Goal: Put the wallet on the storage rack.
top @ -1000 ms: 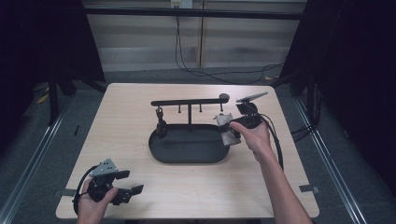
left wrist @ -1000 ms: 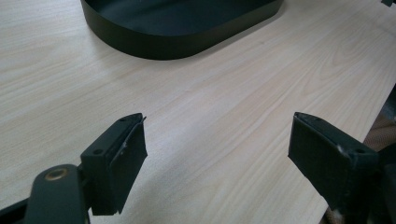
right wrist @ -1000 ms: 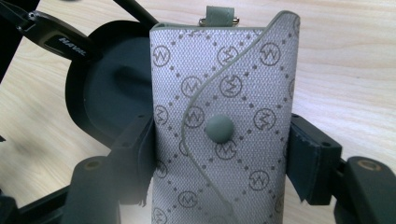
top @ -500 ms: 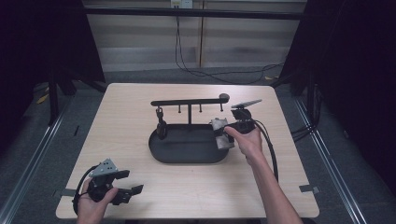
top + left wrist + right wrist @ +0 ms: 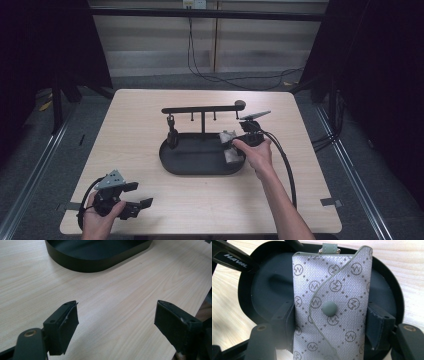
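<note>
A grey patterned key pouch (image 5: 332, 302) with a round snap stands between the jaws of my right gripper (image 5: 332, 322), which is shut on its sides. In the high view the pouch (image 5: 227, 136) hangs just over the right end of the black oval tray (image 5: 200, 170), with my right gripper (image 5: 231, 146) pointing left and down. A black key fob (image 5: 172, 135) marked HAVAL (image 5: 234, 260) sits at the tray's left end under a T-shaped rack (image 5: 202, 108). My left gripper (image 5: 140, 195) rests at the table's front left, open, nothing between its jaws (image 5: 116, 317).
The tray's dark wall (image 5: 82, 262) lies ahead of the left gripper across bare wood. The right gripper's cable (image 5: 287, 165) trails over the table's right side. The table edge runs close beside the left hand.
The right hand has come down and to the left with the pouch, from beside the rack's right end to just over the tray's right end. The left gripper has stayed put.
</note>
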The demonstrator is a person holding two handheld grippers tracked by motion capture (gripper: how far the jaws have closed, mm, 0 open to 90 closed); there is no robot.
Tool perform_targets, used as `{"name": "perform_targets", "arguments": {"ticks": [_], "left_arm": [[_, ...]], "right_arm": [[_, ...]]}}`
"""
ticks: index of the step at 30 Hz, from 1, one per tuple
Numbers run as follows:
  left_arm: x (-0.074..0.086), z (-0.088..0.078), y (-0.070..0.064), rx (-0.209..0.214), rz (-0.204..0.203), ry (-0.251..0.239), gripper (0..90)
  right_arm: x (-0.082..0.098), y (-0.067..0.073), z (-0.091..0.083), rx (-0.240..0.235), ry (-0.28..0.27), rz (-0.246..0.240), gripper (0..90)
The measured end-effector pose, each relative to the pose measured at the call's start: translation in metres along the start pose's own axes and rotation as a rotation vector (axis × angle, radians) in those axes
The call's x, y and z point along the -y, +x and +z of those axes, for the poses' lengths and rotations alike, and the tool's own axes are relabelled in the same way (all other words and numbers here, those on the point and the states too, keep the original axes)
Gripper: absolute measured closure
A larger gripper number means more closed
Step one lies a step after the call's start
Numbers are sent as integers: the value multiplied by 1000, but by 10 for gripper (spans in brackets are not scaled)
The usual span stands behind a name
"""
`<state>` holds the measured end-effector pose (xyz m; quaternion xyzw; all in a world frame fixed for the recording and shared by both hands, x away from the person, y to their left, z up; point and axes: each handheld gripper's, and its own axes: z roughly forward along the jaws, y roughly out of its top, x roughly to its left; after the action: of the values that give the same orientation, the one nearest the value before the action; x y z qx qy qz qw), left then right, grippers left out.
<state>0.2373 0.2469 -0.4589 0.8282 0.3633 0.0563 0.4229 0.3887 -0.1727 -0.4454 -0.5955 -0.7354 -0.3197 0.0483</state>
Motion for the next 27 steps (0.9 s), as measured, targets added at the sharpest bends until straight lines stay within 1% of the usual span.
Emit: {"name": "perform_targets", "arguments": {"ticks": [7,8,10,12,14,16,17,19,20,22,25,27], "left_arm": [[0,0,0,1,0,-1,189],[0,0,0,1,0,0,189],[0,-1,0,2,-2,0,189],[0,-1,0,2,-4,-2,189],[0,-1,1,4,-3,-3,189],[0,-1,1,4,-3,-4,189],[0,-1,1,4,-5,-4,189],[0,-1,1,5,-5,-5,189],[0,-1,1,5,-5,-4,189],[0,-1,1,5,-2,-2,189],[0,0,0,2,-2,0,189],[0,0,0,2,-2,0,189]], "right_arm": [[1,-4,11,20,23,3,333],[1,-5,13,25,25,-4,333],[1,-5,15,21,28,-1,333],[2,-6,17,33,37,0,332],[2,-6,20,59,51,2,332],[3,-7,23,70,51,-9,331],[3,-8,24,72,48,-15,330],[5,-9,26,62,41,1,327],[6,-11,28,63,39,-3,325],[7,-12,29,55,39,3,318],[7,-8,31,73,52,-18,306],[7,-8,32,71,52,-14,301]]}}
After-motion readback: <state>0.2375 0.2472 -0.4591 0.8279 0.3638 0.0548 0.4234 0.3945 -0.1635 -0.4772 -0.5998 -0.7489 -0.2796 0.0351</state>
